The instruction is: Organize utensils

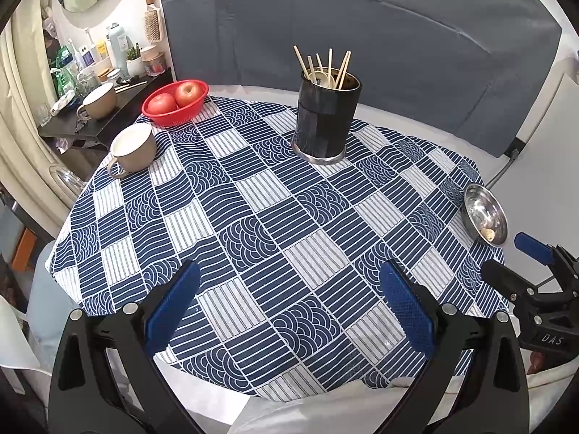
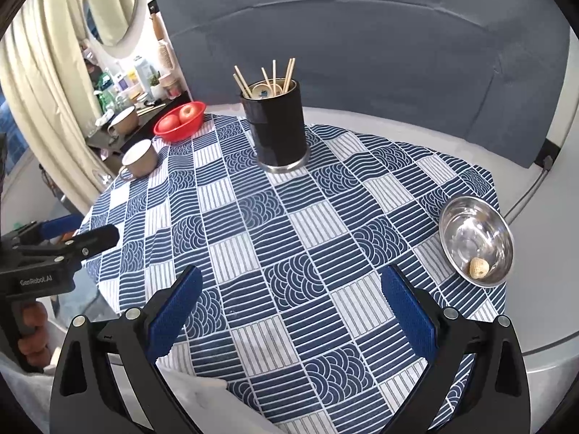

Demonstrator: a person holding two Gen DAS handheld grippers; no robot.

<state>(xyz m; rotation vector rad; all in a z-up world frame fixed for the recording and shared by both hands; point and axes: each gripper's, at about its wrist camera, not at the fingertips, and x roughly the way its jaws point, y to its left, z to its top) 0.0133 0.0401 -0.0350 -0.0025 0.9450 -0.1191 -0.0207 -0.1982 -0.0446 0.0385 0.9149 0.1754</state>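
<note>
Working from the left, we see a beige mug (image 1: pixel 132 152) near the edge of the surface (image 2: pixel 289 238), which is covered by a blue patterned cloth, and behind it a red basket (image 1: pixel 175 103) holding two apples (image 1: pixel 173 97). None of these belong to the job, so we leave them alone.

Our left tongs (image 1: pixel 289 311) hover low over the near part of the cloth, released, with nothing between the blue pads (image 1: pixel 173 307).

Further right and toward the back stands the dark utensil holder (image 1: pixel 327 115), upright on its metal base. The chopsticks (image 1: pixel 327 67) lean in it at loose angles, and a small spoon (image 2: pixel 263 91) sits inside among them. As far as we can see, every utensil is already in the holder and none lies on the cloth, so we judge the sorting to be at or near its end. What remains, if anything, is tidying the sticks. For that we would come down from above, close gently on one stick near its top, and avoid pushing the holder sideways, since it is tall and might tip.

Our right tongs (image 2: pixel 293 311) are likewise spread wide and empty, held over the front of the cloth.

At the far right a steel bowl (image 2: pixel 476 240) sits at the cloth's edge with a small pale lump (image 2: pixel 478 267) in it; we cannot tell what that is, and we keep our right elbow clear of it.
</note>
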